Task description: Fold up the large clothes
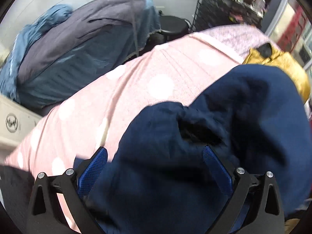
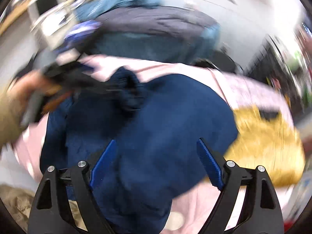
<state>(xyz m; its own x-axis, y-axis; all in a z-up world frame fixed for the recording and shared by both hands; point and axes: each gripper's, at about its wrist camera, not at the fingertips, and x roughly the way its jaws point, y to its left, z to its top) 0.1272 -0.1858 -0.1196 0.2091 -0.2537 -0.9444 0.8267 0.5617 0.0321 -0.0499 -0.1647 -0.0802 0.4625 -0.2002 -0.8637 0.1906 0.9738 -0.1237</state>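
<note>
You're working a navy garment (image 2: 148, 120) that's lying bunched on the pink polka-dot sheet (image 1: 109, 89), filling the 6 o'clock half of both views. Your right gripper (image 2: 156, 161) is hanging over it, jaws wide apart, nothing held. Your left gripper (image 1: 155, 165) is also spread wide, with cloth heaped between the pads, not visibly pinched. Risk: you're grabbing several layers from that bunch or snagging the yellow garment (image 2: 265, 146) at 3 o'clock, ruining the fold.
</note>
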